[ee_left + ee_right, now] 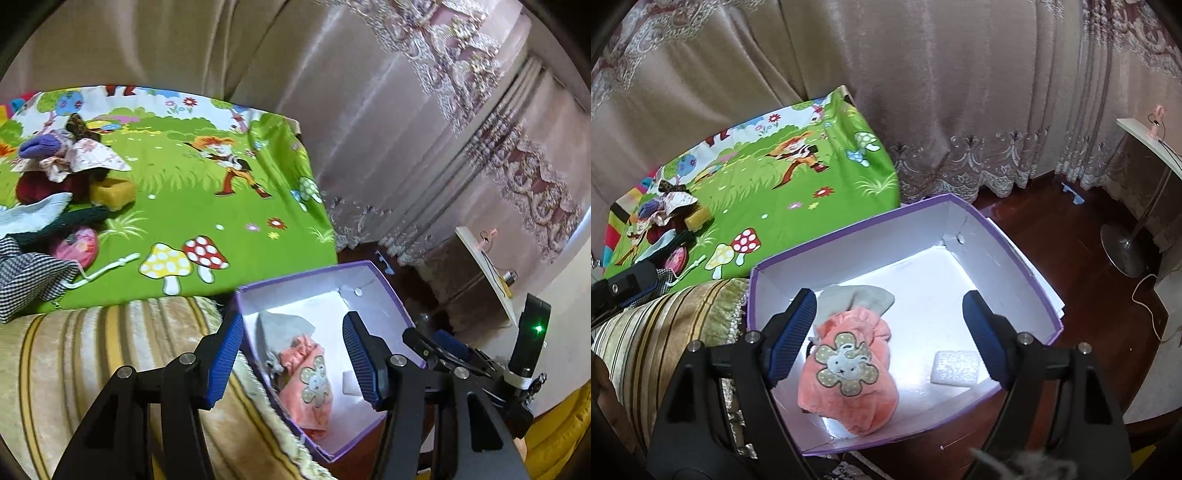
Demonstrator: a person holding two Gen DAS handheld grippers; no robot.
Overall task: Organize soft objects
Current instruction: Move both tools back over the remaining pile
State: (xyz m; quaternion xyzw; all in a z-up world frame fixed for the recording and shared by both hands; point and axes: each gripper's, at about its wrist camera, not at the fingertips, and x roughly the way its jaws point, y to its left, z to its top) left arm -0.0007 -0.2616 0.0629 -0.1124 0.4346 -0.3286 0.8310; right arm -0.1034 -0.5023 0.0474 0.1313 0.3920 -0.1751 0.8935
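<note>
A purple box (pixel 1015 258) with a white inside stands on the floor beside the sofa. In it lie a salmon garment (pixel 849 373) with a flower patch, a grey cloth (pixel 864 299) and a white foam pad (pixel 955 367). My right gripper (pixel 888 338) hangs open above the box, jaws wide, and the garment lies loose beneath them. My left gripper (pixel 291 354) is open over the box's (pixel 306 280) near wall with nothing between its pads. More soft things (pixel 55 177) are piled on the green cartoon mat (pixel 207 206), at its far left.
A striped cushion (pixel 92 350) lies between the mat and the box. Curtains (pixel 960 92) hang behind. Dark wood floor (pixel 1071 240) holds a lamp's round base (pixel 1123 251) and a white cable at the right. A white tabletop (pixel 484 266) stands at the right.
</note>
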